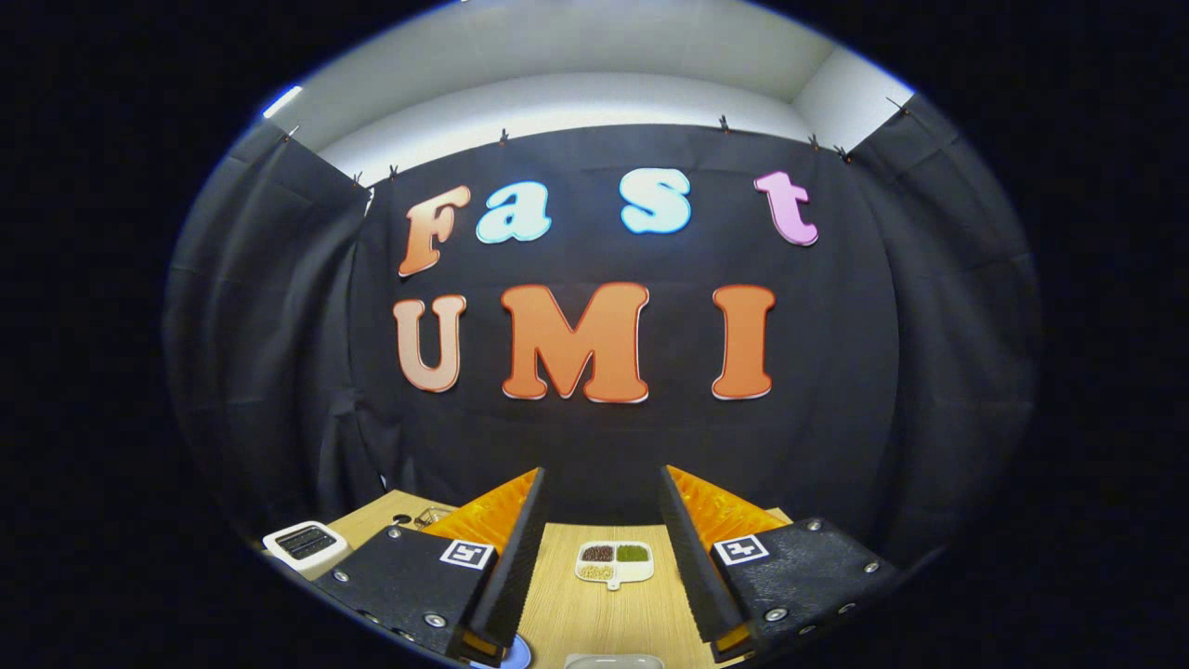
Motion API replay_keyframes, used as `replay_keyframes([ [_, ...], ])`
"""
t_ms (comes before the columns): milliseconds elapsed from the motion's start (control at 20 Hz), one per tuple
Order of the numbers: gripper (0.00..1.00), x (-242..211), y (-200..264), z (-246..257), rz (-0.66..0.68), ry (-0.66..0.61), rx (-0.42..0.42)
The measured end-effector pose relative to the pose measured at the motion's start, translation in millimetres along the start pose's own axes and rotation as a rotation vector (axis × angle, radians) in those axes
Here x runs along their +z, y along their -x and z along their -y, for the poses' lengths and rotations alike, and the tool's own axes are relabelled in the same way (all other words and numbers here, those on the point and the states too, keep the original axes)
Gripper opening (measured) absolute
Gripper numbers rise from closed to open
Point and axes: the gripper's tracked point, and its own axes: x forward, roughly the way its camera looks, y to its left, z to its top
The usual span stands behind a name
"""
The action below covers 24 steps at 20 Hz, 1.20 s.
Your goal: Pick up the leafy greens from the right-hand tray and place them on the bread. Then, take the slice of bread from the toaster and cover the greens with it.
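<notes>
The gripper (pixel 602 483) hangs above the wooden table (pixel 604 613) with its fingers spread wide, holding nothing. Between them, further along the table, sits a white divided tray (pixel 614 563) with the greens (pixel 633 553) in one compartment. The toaster (pixel 305 544) stands off to the left.

Pale wood-grain table (pixel 594 613) with a matt finish, white smooth plastic-looking divided tray (pixel 614 563) (contents too small to judge), glossy white toaster (pixel 305 546), gripper (pixel 602 492) fingers spread apart with ribbed faces, coarse matt housings with shiny metal screws
</notes>
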Motion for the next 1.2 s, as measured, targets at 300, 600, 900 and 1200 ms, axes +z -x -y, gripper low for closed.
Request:
replay_keyframes([
  [300,0.91,32.8,13.7,15.0,0.074,-0.004,-0.009],
  [600,0.97,39.0,28.7,11.1,0.066,-0.002,0.007],
  [900,0.97,41.7,35.2,9.4,0.062,0.016,0.021],
  [1200,0.97,31.1,37.6,12.4,0.049,0.026,0.026],
])
